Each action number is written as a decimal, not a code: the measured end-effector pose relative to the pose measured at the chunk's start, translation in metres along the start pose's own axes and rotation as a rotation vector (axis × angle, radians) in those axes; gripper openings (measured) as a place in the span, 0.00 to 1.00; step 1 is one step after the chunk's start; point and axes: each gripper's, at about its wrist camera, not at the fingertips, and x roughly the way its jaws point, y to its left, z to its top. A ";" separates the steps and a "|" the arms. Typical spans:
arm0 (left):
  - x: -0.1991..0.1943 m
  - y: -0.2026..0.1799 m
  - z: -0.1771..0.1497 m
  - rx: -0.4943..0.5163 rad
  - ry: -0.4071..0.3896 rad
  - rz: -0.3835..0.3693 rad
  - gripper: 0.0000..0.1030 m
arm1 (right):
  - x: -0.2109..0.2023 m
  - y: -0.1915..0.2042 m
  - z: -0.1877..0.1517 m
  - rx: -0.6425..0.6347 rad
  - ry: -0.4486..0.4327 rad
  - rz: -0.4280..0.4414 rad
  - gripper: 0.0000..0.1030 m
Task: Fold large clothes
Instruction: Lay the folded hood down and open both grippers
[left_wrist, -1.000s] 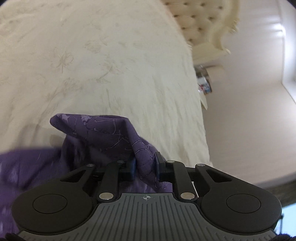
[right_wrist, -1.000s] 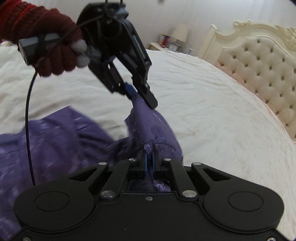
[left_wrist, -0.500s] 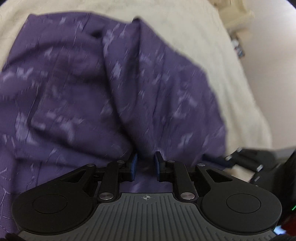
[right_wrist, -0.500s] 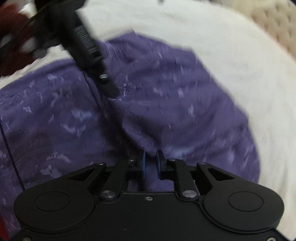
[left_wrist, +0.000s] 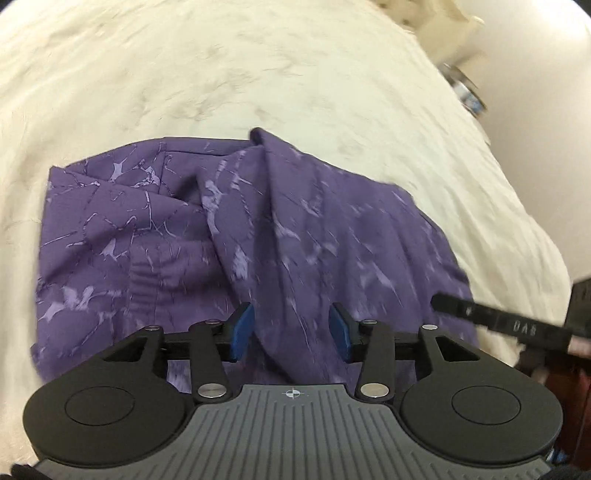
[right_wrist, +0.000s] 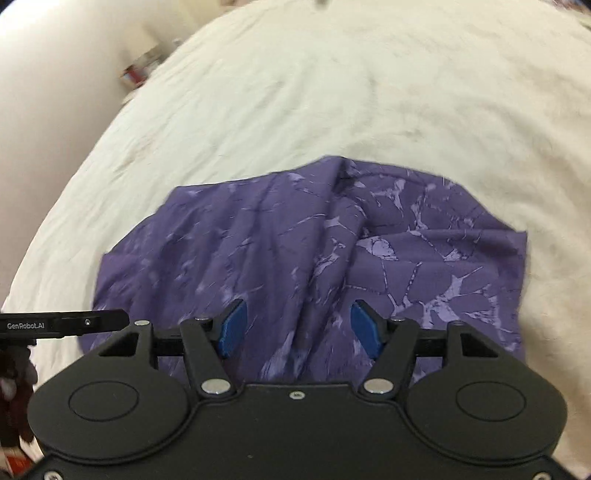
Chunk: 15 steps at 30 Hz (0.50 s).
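Observation:
A purple garment with a pale crackle print (left_wrist: 229, 229) lies folded in a rumpled stack on the cream bed; it also shows in the right wrist view (right_wrist: 303, 251). My left gripper (left_wrist: 291, 328) is open just above the garment's near edge, a ridge of cloth running between its blue pads without being pinched. My right gripper (right_wrist: 297, 328) is open too, over the near edge, holding nothing. Each gripper's finger shows at the side of the other's view: the right one (left_wrist: 498, 325), the left one (right_wrist: 62, 325).
The cream bedspread (left_wrist: 221, 74) surrounds the garment on all sides. A padded headboard corner (left_wrist: 443, 18) and a small object on the floor (left_wrist: 469, 96) are at top right. A nightstand with items (right_wrist: 144, 66) stands at the far left by the wall.
Both grippers carried the lifted cloth down over the garment and have opened, letting it go. The garment now lies as a folded stack on the bed.

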 end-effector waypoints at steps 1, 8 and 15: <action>0.007 0.002 0.005 -0.012 0.004 0.005 0.42 | 0.008 -0.002 0.002 0.030 0.004 0.003 0.65; 0.031 -0.012 0.013 0.052 0.005 0.114 0.28 | 0.027 0.001 0.004 0.129 0.006 -0.013 0.16; 0.032 0.000 0.010 0.060 -0.001 0.142 0.31 | 0.012 0.010 -0.007 0.002 -0.017 -0.133 0.21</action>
